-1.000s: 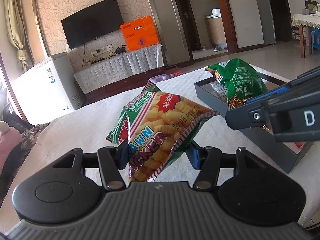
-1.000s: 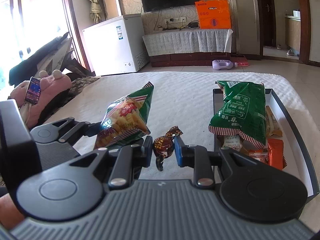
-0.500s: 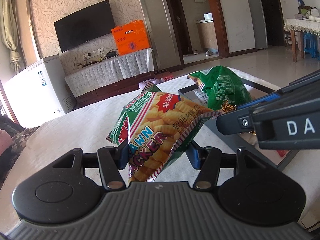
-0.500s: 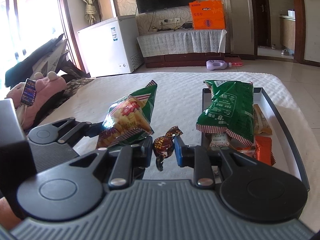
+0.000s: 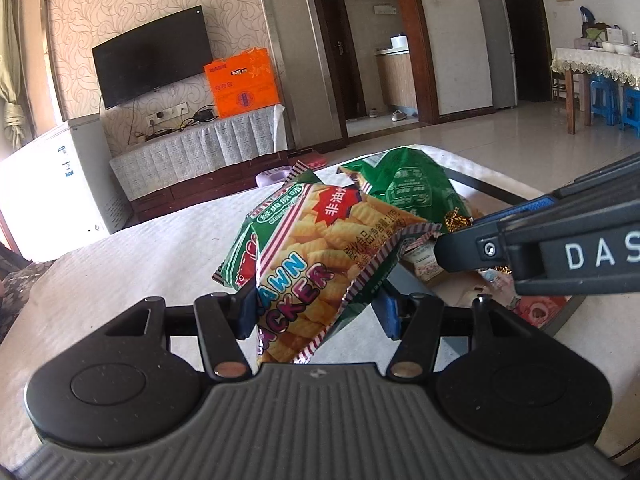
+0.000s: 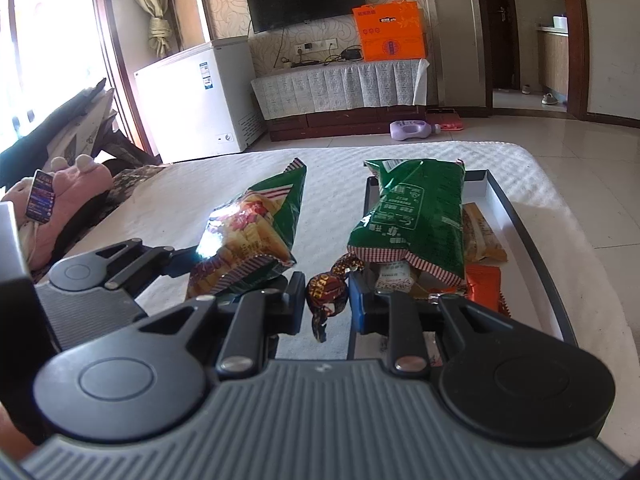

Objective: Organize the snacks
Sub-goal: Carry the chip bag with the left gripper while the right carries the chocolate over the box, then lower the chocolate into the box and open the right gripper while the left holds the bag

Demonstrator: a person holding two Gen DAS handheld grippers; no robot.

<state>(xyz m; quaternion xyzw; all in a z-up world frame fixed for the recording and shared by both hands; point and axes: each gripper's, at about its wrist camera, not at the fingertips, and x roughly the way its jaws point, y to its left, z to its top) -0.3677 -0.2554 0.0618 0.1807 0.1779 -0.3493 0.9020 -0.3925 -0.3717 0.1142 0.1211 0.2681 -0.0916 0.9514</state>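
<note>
Left wrist view shows the left gripper (image 5: 316, 304) with its blue-padded fingers (image 5: 389, 312) clamped on the lower part of a prawn cracker bag (image 5: 320, 252), which is held up off the white-covered bench (image 5: 120, 264); the bag tilts up and away toward the dark-rimmed tray (image 5: 492, 194); just past the bag, inside that tray, lies a green snack bag (image 5: 408, 188); the right gripper (image 5: 472, 248) reaches in from the right edge, its tip above the tray's near side, with gold wrapper foil showing at it.

Right wrist view shows the right gripper (image 6: 326, 300) with its fingers (image 6: 356, 304) closed on a brown wrapped candy (image 6: 326, 292), held just at the tray's (image 6: 528, 240) left near corner; the green snack bag (image 6: 412, 216) rests inside the tray, over smaller packets, with an orange packet (image 6: 484, 286) beside its near end; the prawn cracker bag (image 6: 252, 240) hangs left of the tray in the left gripper (image 6: 188, 260).
</note>
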